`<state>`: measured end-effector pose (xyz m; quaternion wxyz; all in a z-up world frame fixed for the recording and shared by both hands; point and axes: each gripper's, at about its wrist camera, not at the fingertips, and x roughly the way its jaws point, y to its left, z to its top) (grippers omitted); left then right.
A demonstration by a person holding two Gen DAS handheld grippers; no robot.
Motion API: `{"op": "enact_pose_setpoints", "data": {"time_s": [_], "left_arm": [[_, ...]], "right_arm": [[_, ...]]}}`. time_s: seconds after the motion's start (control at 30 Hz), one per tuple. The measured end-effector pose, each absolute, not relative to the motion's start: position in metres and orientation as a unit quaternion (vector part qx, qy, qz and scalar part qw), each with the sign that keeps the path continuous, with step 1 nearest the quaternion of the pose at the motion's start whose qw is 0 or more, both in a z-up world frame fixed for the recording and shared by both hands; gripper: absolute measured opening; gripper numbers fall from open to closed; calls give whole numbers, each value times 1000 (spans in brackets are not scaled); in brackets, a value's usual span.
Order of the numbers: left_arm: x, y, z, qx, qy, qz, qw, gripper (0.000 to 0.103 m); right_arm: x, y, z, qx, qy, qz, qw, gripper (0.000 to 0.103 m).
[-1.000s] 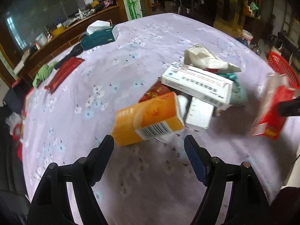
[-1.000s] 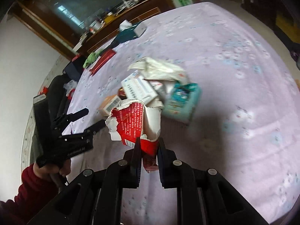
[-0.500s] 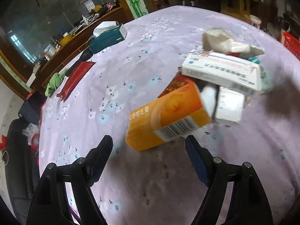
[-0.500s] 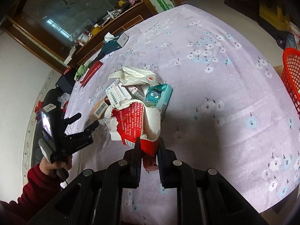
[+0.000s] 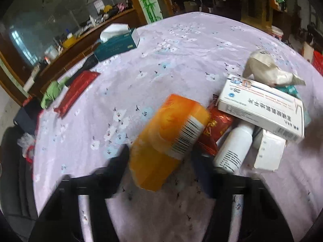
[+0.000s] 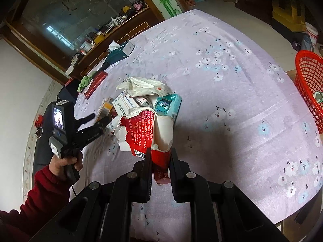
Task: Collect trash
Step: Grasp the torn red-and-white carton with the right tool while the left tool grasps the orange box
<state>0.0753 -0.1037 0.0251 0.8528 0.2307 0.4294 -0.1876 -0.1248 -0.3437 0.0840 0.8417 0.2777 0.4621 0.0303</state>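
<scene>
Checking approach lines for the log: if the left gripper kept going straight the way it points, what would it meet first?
The orange box. It lies between the open fingers of the left gripper, tilted against the trash pile. The frame is blurred, so whether either finger already touches it is unclear.

Right claw (image 6: 160,159): black plastic fingers, round silver screws on the linkage arms. Left claw (image 6: 94,121): black, white lettering on one finger, small lit screen at rear, black cable below. Dark red sleeve (image 6: 40,195), lower left of frame.

Glossy card orange box (image 5: 167,139), probably plastic white bottle (image 5: 235,145), matt cloth tablecloth (image 5: 171,46).
</scene>
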Motion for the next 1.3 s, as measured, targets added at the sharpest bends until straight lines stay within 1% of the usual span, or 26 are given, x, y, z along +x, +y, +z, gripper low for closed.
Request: {"op": "enact_pose_setpoints", "data": {"time_s": [0.03,0.07,0.17,0.27,0.3,0.33,0.37,0.4,0.43,0.53,0.7,0.77,0.83,0.97,1.0,1.03,1.1,1.2,1.3], "left_arm": [[78,-102,25,223,432,-188,854,28],[81,-100,26,214,435,-190,854,23],[91,-88,34,160,455,-214,849,23],[99,-79,41,141,455,-212,853,23],[101,-77,43,135,457,-214,853,26],[104,-75,46,123,463,-217,851,47],[108,-73,47,110,470,-214,849,65],[111,-71,47,100,475,-208,849,88],[115,-70,49,86,476,-205,851,89],[128,-71,46,62,491,-208,844,89],[141,-77,26,78,513,-210,829,88],[142,-79,21,83,517,-214,825,81],[143,-82,13,90,524,-209,821,64],[136,-82,10,92,522,-197,825,54],[135,-82,10,91,521,-194,826,47],[131,-79,12,84,519,-188,830,44],[121,-70,18,67,513,-169,839,44],[95,-65,36,70,482,-151,861,45],[64,-66,56,52,460,-148,874,45]], "right_arm": [[-125,-344,84,279,462,29,841,16],[-125,-343,84,280,462,28,841,16],[-126,-342,86,280,460,24,842,16],[-127,-342,86,284,458,21,842,16],[-127,-343,86,284,458,20,842,16],[-127,-343,85,285,458,20,842,16],[-127,-343,85,285,458,18,842,16],[-127,-344,84,286,458,17,841,16],[-127,-344,84,288,459,16,840,16],[-127,-346,82,292,458,14,839,16],[-128,-350,84,293,455,8,841,16],[-128,-352,84,295,454,5,841,16],[-128,-353,83,299,454,4,839,16],[-127,-352,84,298,456,8,839,16],[-127,-352,84,297,456,10,839,16],[-126,-351,84,296,457,11,839,16],[-124,-350,85,290,457,10,841,16],[-122,-347,87,268,458,4,848,16],[-120,-344,89,248,458,-1,854,16]]}}
